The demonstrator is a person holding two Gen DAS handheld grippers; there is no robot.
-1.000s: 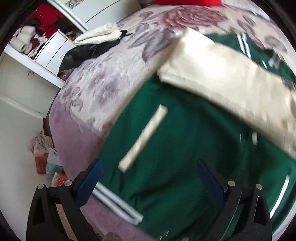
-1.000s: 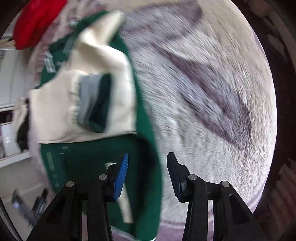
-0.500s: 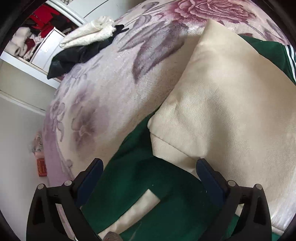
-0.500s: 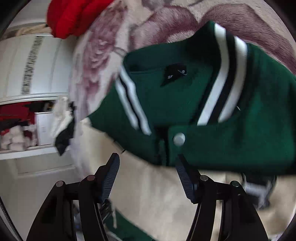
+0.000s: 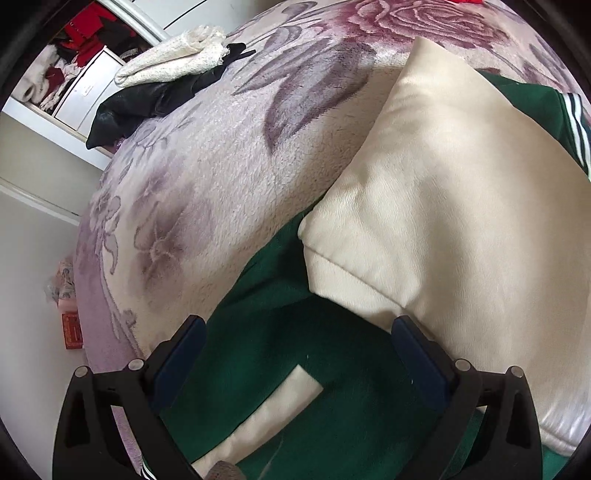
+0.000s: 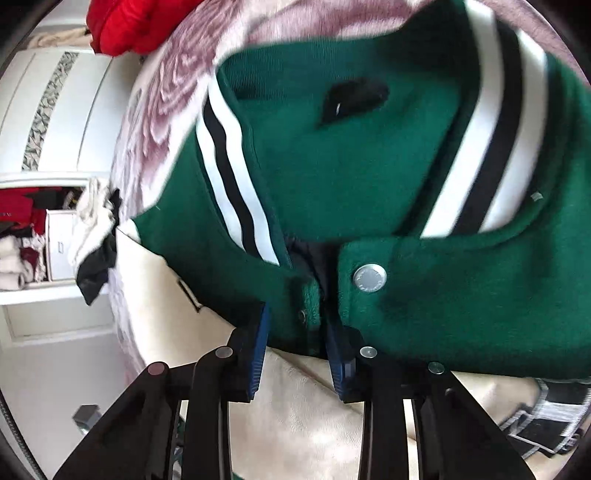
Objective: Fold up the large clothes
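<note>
Folding this green varsity jacket (image 6: 388, 177) is well begun but far from finished, as I judge it. It lies on the floral plush blanket (image 5: 207, 177) of the bed, and one cream sleeve (image 5: 461, 206) is already laid across the green body, which I take for the first fold.

My right gripper (image 6: 297, 354) has its blue pads narrowed around the front placket, just below the striped collar (image 6: 232, 184) and beside the silver snap button (image 6: 369, 278). Green cloth sits between the jaws, though I cannot tell for certain that they have pinched tight. The view is somewhat blurred.

My left gripper (image 5: 295, 363) stands wide open over the green body, near the cream pocket welt (image 5: 273, 413), with nothing between its fingers; its right pad lies just beside the edge of the folded sleeve.

What is left, by my reckoning: I cannot see the other sleeve clearly, so it may need bringing in, and then the body has to be doubled over, collar toward hem, and smoothed.

A cream towel (image 5: 173, 59) on a black garment (image 5: 155, 107) lies well apart at the far edge of the bed, and something red (image 6: 136, 22) lies beyond the collar.
</note>
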